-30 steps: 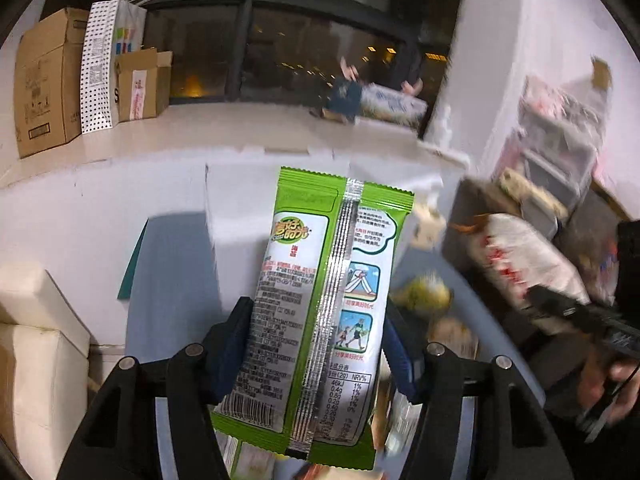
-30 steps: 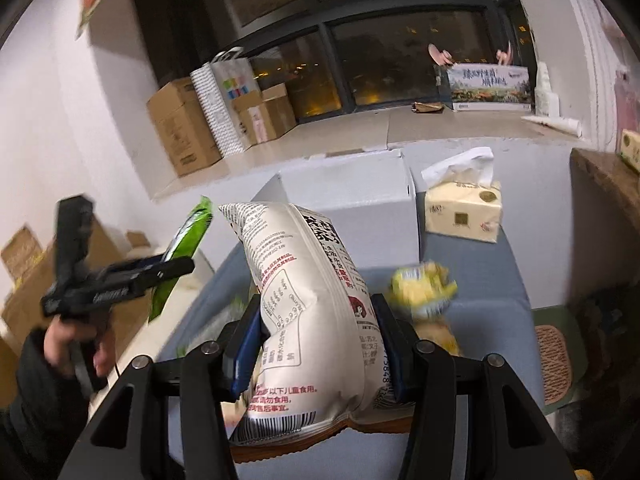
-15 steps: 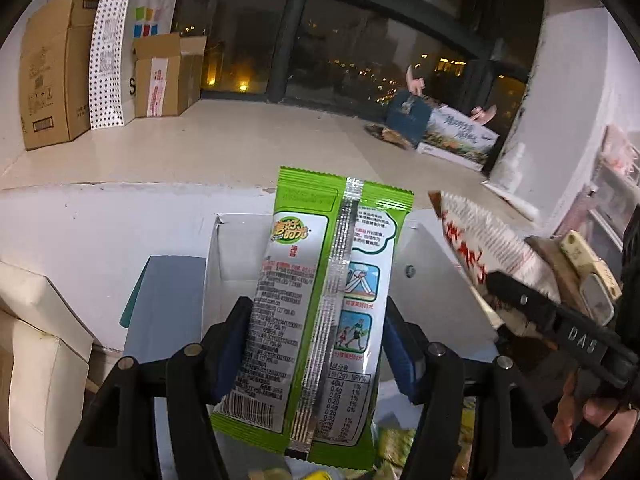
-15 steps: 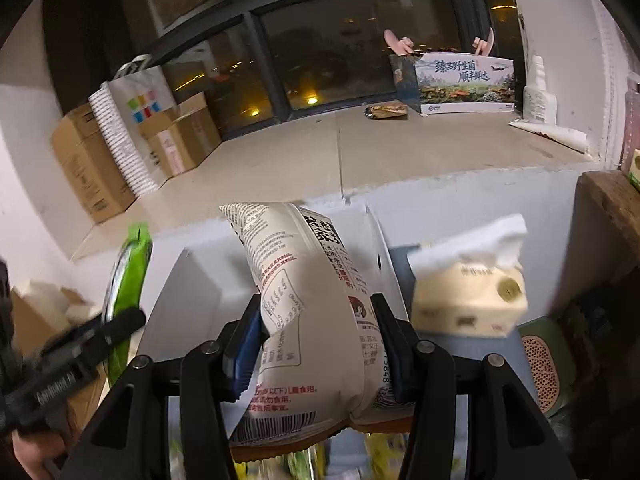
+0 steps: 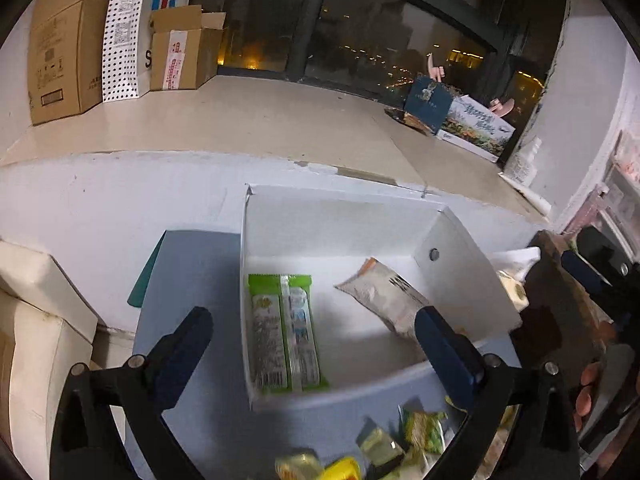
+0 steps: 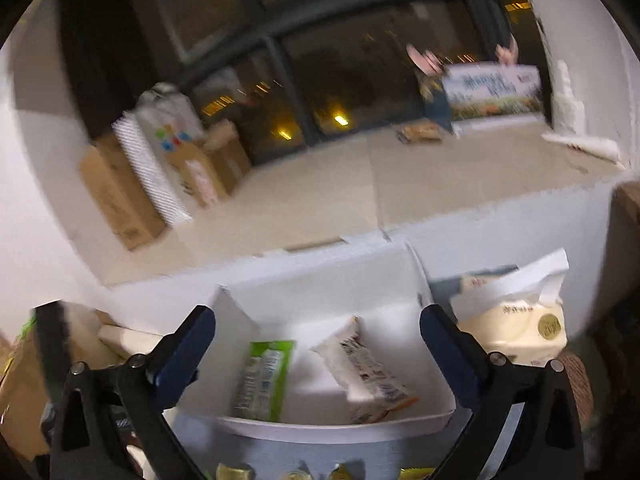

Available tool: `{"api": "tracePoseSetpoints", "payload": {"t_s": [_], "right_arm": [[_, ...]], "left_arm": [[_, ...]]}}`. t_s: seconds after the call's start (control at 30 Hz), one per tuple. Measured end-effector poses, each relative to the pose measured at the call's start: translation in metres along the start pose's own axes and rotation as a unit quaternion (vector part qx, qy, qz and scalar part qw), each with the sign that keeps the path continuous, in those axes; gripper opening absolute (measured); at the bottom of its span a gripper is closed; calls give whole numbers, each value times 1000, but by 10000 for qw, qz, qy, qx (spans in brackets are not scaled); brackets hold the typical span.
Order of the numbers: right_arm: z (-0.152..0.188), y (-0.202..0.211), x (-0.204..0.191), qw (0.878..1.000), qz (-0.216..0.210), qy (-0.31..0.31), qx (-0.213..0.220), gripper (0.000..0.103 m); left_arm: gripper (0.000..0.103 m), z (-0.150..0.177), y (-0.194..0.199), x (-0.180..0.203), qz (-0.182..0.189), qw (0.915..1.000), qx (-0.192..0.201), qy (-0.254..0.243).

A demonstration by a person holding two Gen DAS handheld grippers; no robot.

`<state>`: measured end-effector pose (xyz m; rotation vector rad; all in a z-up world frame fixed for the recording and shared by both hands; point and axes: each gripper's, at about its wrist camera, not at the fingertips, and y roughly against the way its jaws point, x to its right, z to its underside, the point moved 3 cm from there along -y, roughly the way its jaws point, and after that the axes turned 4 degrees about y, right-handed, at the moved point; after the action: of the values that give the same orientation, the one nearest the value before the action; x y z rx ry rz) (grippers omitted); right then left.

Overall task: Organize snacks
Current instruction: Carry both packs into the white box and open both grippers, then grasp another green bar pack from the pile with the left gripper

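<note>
A white open box [image 5: 344,224] [image 6: 320,280] stands on the blue-grey table. Inside it the green snack packet [image 5: 284,332] [image 6: 264,376] lies flat along the left wall, and the white snack bag [image 5: 384,300] [image 6: 364,372] rests tilted toward the right wall. My left gripper [image 5: 312,340] hangs above the box front, its jaws opening wide with nothing pressed between them. My right gripper [image 6: 316,348] also hangs over the box, jaws opening wide and holding nothing; it shows at the right edge of the left wrist view [image 5: 592,276].
Several small snack packets [image 5: 400,444] [image 6: 288,472] lie on the table in front of the box. A cream tissue pack [image 6: 524,320] stands right of the box. Cardboard boxes [image 5: 60,40] and a dotted bag [image 5: 128,28] sit on the window ledge. A person's hand [image 5: 592,388] is at the right.
Both grippers opened wide and let go: the green packet and the white bag dropped into the white box. Both grippers had moved in over the box.
</note>
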<state>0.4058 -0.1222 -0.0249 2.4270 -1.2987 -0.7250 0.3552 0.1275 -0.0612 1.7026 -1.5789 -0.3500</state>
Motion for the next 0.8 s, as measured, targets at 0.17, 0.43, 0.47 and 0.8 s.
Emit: {"api": "tracePoseSetpoints", "payload": {"t_s": [0.17, 0.43, 0.47, 0.8], "right_arm": [[21, 50, -12, 9988, -479, 103, 41, 103], [82, 137, -21, 9941, -1030, 350, 10, 103], [91, 148, -22, 9938, -1054, 348, 62, 103], [182, 237, -9, 9958, -696, 175, 564, 103]], "left_arm": [[103, 24, 41, 5, 236, 9992, -113, -300], [103, 98, 111, 7, 565, 9938, -44, -956], [103, 113, 118, 5, 629, 9927, -69, -1022], [103, 221, 136, -9, 734, 9883, -206, -1321]]}}
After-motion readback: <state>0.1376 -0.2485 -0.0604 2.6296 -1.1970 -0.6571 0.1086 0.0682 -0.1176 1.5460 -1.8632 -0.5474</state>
